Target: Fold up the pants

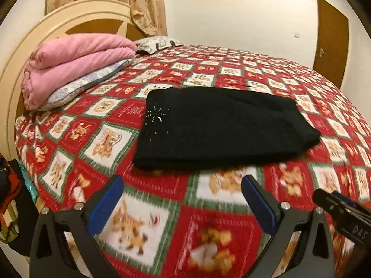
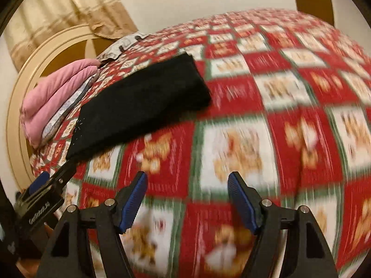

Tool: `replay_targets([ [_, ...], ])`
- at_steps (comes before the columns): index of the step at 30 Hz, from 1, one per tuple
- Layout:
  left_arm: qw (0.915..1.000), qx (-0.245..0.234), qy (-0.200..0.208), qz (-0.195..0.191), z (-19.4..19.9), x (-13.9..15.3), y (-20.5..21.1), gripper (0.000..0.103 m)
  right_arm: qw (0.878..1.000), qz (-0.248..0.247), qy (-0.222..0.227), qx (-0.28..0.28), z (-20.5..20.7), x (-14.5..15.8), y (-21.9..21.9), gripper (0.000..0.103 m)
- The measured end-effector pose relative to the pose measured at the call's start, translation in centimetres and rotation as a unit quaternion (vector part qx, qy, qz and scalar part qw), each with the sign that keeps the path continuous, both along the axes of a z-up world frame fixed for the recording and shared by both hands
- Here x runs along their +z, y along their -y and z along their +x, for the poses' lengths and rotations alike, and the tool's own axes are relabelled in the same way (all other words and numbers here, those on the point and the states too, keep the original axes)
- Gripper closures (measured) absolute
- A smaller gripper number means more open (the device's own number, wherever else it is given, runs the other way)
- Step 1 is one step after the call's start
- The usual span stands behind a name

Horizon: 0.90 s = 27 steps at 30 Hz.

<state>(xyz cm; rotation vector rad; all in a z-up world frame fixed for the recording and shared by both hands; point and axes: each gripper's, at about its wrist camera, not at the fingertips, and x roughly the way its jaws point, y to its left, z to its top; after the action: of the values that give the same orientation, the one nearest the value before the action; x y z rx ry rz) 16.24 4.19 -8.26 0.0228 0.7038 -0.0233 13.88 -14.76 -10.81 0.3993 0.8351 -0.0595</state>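
- My left gripper (image 1: 182, 183) is spread wide, its blue pads (image 1: 106, 205) holding nothing, and it hangs above the bedspread (image 1: 104, 143) just short of the near edge of the pants.
- My right gripper (image 2: 187, 180) is also spread wide and empty, over bare bedspread (image 2: 266, 97), with the pants up and to the left of it; this view is smeared with blur.
- The black pants (image 1: 220, 125) lie folded into a compact, roughly rectangular stack, flat on the red, white and green checked bedspread.
- A small starburst of sparkles (image 1: 155, 115) shows on the pants' left end, the end nearest the headboard.
- In the right wrist view the pants (image 2: 143, 104) run diagonally, and my left gripper (image 2: 49, 180) sits at their lower left corner; I cannot tell whether it touches the cloth.
- Beyond the pants' sparkled end, a folded pink blanket (image 1: 74, 62) rests on a pale pillow (image 1: 76, 88) against the cream headboard (image 1: 30, 44).
- Past the pants' far side, a brown door (image 1: 331, 39) stands in the wall.
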Motion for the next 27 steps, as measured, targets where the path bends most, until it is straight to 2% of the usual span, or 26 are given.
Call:
replay_targets([
  [6,0.9999,-0.002,0.009,0.007,-3.5,1.0,0.4,0.0,0.999,-0.013,0.022,0.021,-3.6,1.6,-1.2,0.03],
  [10,0.9994,-0.003,0.033,0.007,-6.0,2.5,0.5,0.0,0.997,-0.024,0.057,0.034,-6.2,3.9,-2.2,0.03],
  [13,0.9986,-0.003,0.053,0.009,-7.9,4.0,0.4,0.0,0.992,-0.047,0.107,0.048,-8.5,6.7,-3.2,0.03],
  [17,0.9963,0.006,0.086,0.007,-10.3,5.9,-0.1,0.0,0.978,-0.095,0.18,0.05,-11.7,10.7,-4.7,0.029],
  [20,0.9947,0.005,0.103,0.005,-11.8,7.1,-0.4,0.0,0.966,-0.115,0.227,0.043,-13.6,13.1,-5.4,0.019],
  [23,0.9935,0.004,0.114,0.01,-12.8,7.6,-0.5,0.0,0.96,-0.114,0.252,0.036,-15.0,14.2,-5.8,0.018],
  [27,0.9928,0.002,0.119,0.012,-13.6,7.7,-0.7,0.0,0.962,-0.104,0.252,0.022,-15.7,14.2,-5.7,0.018],
])
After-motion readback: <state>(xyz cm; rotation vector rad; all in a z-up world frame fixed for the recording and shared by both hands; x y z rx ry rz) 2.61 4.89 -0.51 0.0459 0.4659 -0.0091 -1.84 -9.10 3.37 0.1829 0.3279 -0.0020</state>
